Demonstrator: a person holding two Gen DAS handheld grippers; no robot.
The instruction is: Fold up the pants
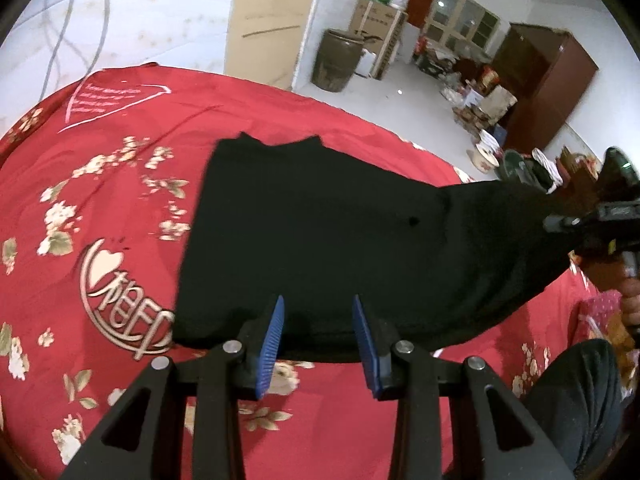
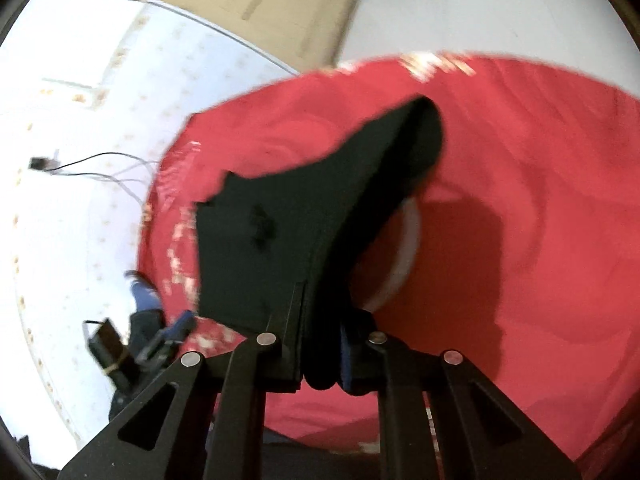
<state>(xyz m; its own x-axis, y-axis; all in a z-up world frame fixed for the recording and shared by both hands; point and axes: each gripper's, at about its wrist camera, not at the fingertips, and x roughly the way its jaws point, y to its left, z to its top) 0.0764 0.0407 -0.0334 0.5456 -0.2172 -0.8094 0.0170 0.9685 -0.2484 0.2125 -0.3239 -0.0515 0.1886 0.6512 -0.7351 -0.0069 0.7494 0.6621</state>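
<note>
Left wrist view: mounted behind the left gripper (image 1: pixel 318 344), looking forward and steeply down along its fingers, close above a bed under a red floral bedspread (image 1: pixel 100 208); the room beyond fills the upper right.

Right wrist view: mounted likewise behind the right gripper (image 2: pixel 320 344), tilted down and rolled, very near the black pants (image 2: pixel 280 240).

Both views share the bedspread and pants (image 1: pixel 320 232). Each sees the other gripper at its edge.
</note>
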